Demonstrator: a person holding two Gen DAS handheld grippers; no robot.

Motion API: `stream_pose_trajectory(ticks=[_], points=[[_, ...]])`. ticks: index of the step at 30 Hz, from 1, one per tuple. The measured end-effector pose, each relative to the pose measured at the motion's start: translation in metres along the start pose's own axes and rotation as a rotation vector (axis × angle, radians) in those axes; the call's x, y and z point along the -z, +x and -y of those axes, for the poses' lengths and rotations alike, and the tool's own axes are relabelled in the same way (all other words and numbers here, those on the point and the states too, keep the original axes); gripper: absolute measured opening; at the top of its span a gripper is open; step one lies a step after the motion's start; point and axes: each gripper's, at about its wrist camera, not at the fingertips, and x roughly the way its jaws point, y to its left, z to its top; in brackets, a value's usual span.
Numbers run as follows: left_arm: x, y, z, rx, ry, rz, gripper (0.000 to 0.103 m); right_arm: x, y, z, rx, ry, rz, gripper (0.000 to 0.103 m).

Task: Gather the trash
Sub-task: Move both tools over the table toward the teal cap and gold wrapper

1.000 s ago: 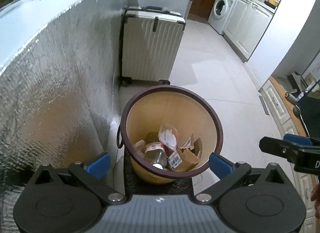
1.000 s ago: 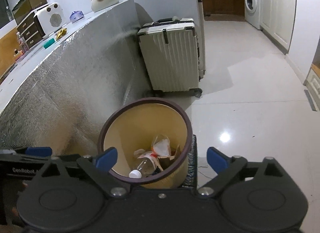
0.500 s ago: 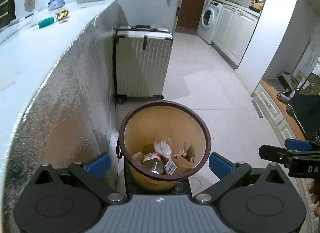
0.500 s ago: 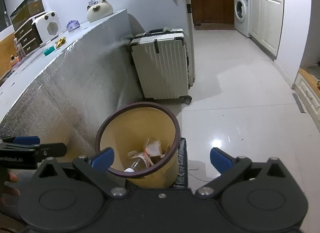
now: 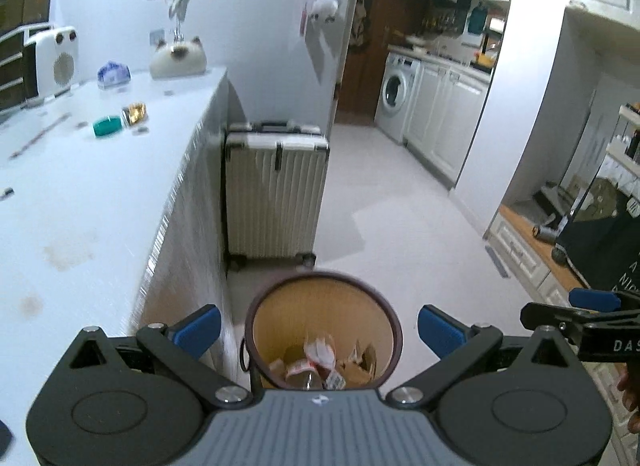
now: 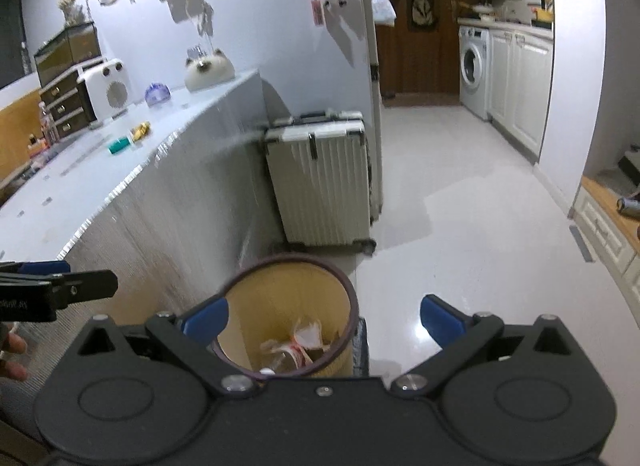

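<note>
A tan trash bin point(image 5: 320, 306) with a dark rim stands on the floor against the foil-clad counter side. It holds wrappers, cardboard scraps and a bottle point(image 5: 316, 360). My left gripper point(image 5: 320, 326) hangs open above the bin, nothing between its blue pads. My right gripper point(image 6: 323, 320) is also open and empty, over the same bin point(image 6: 288, 298). On the white counter top lie a green item point(image 5: 107, 125) and a gold wrapper point(image 5: 135, 113), far ahead on the left. Each gripper shows at the edge of the other's view: the right gripper point(image 5: 580, 318) and the left gripper point(image 6: 60, 286).
A white ribbed suitcase point(image 5: 276, 193) stands on the floor just beyond the bin. The counter point(image 5: 80, 205) runs along the left, with a white speaker and a cat-shaped ornament at its far end. Pale floor stretches right toward kitchen cabinets and a washing machine point(image 5: 394, 97).
Both grippers have risen and tilted up. The bin now sits lower and smaller in both views, and the counter top with its items has come into sight. Both stay open.
</note>
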Motion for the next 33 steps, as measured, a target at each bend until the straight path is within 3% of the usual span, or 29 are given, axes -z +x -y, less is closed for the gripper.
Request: stream_pose_trajectory(ticks=[10, 16, 33], points=[[-0.041, -0.048, -0.038, -0.031, 0.012, 0.160, 0.103, -0.040, -0.020, -0.042, -0.042, -0.034, 0.132, 0.103], [-0.064, -0.064, -0.069, -0.056, -0.003, 0.214, 0.103, -0.068, -0.013, -0.075, -0.076, -0.057, 0.180, 0.103], [-0.117, -0.045, -0.153, -0.139, -0.022, 0.247, 0.103, -0.140, 0.052, -0.154, -0.201, -0.070, 0.228, 0.103]])
